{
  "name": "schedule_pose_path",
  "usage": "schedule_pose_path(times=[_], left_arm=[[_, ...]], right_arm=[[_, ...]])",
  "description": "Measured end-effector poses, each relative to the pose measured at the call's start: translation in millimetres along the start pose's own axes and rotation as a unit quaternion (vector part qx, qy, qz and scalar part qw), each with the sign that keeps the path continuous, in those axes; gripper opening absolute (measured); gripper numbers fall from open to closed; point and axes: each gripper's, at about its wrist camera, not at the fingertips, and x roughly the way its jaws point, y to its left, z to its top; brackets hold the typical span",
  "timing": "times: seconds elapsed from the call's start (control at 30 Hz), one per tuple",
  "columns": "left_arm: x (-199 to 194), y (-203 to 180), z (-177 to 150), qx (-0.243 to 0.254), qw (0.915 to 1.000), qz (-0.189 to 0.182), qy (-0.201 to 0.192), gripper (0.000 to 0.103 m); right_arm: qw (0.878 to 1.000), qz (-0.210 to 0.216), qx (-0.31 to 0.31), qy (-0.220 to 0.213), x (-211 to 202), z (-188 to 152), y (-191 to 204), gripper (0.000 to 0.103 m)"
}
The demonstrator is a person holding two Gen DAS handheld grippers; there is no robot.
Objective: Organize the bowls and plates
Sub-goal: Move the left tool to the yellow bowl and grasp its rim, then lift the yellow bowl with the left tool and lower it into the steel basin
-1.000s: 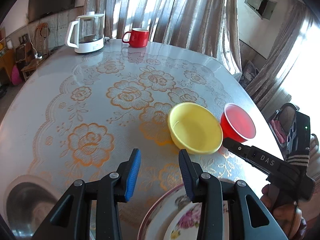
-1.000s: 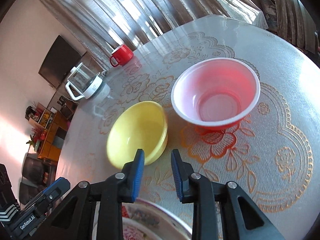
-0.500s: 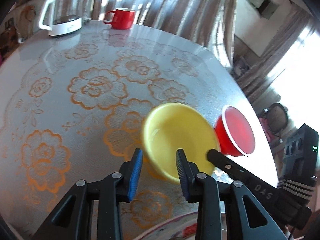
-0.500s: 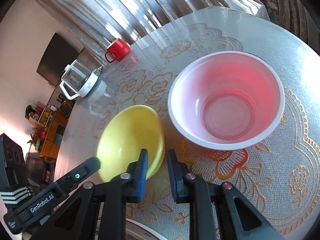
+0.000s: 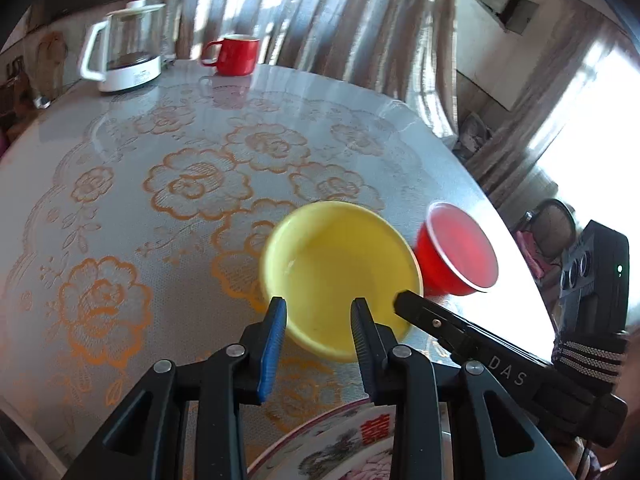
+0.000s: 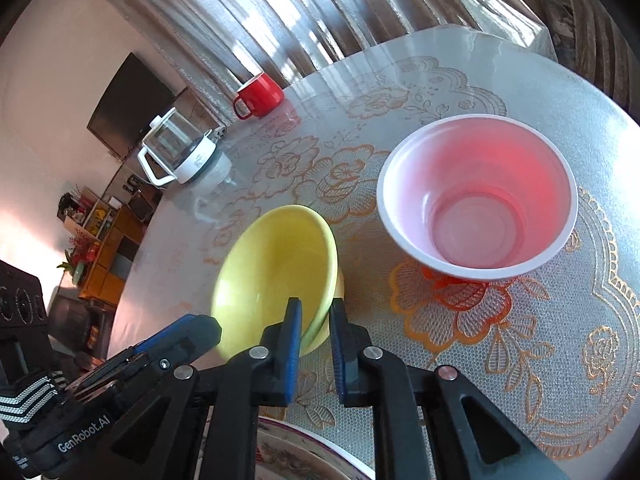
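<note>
Right gripper, its blue pads pressed onto the near wall of the yellow bowl, one pad inside the rim and one outside; the bowl is tilted, its far side raised off the table. Left gripper hovers over the same bowl's near rim, jaws narrowly apart and gripping nothing, its left pad outside the wall and its right pad over the hollow. Just right of the yellow bowl stands the red bowl, upright, pale inside, close to the table's right edge. A flowered plate lies at the near edge, below both tools. Far across the table, a red mug and a glass kettle, well apart from the work. Risks, as judged: a one-sided rim pinch may let the smooth bowl pivot or slip free; swinging it right could knock the light red bowl over the edge; the two tools, crowded on one rim, could collide.
</note>
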Motion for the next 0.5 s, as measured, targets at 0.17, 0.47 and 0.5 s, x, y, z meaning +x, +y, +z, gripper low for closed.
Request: schedule_pose_path(times=[0.17, 0.47, 0.5], left_arm=[[-3.6, 24.4, 7.6, -0.049, 0.9988, 0.008, -0.007, 0.033], [19.3, 7.0, 6.7, -0.007, 0.9999, 0.005, 0.011, 0.035], [22.4, 4.6, 6.1, -0.002, 0.9999, -0.003, 0.016, 0.034]], right_arm=[[1.000, -0.009, 0.017, 0.005, 2.5, -0.3, -8.3, 0.013], [1.000, -0.001, 0.018, 0.006, 3.9, 1.0, -6.9, 0.016], [1.000, -0.001, 0.018, 0.006, 4.3, 1.3, -6.8, 0.016]])
